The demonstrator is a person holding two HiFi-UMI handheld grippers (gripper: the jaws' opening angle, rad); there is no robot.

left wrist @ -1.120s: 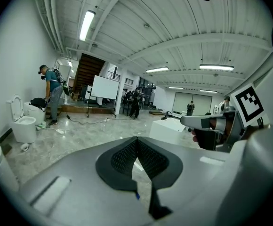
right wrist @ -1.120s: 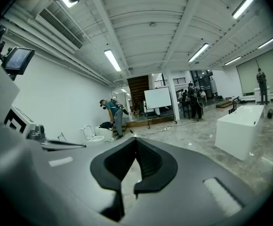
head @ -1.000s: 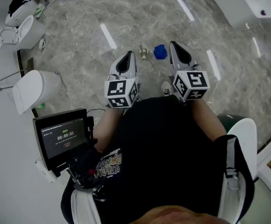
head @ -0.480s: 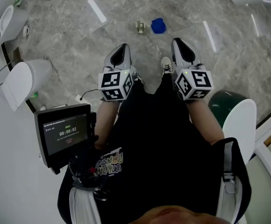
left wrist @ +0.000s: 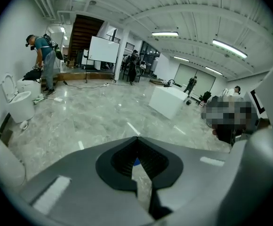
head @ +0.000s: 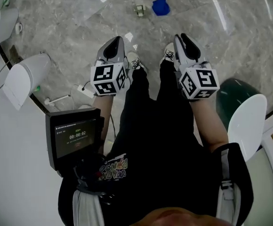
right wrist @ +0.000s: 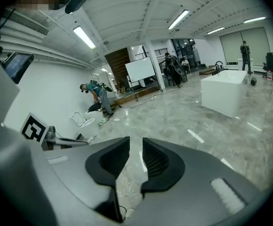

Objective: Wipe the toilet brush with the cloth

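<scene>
Jaws, left gripper: pressed together, nothing between them; jaws, right gripper: a narrow gap apart, having just been opening, with only floor showing between them. Both grippers: held before the person's legs, pointing forward and down over the grey marble floor, touching nothing. Blue cloth: crumpled on the floor well ahead of both grippers, with a small pale object, too small to identify, just beside it on its left.
</scene>
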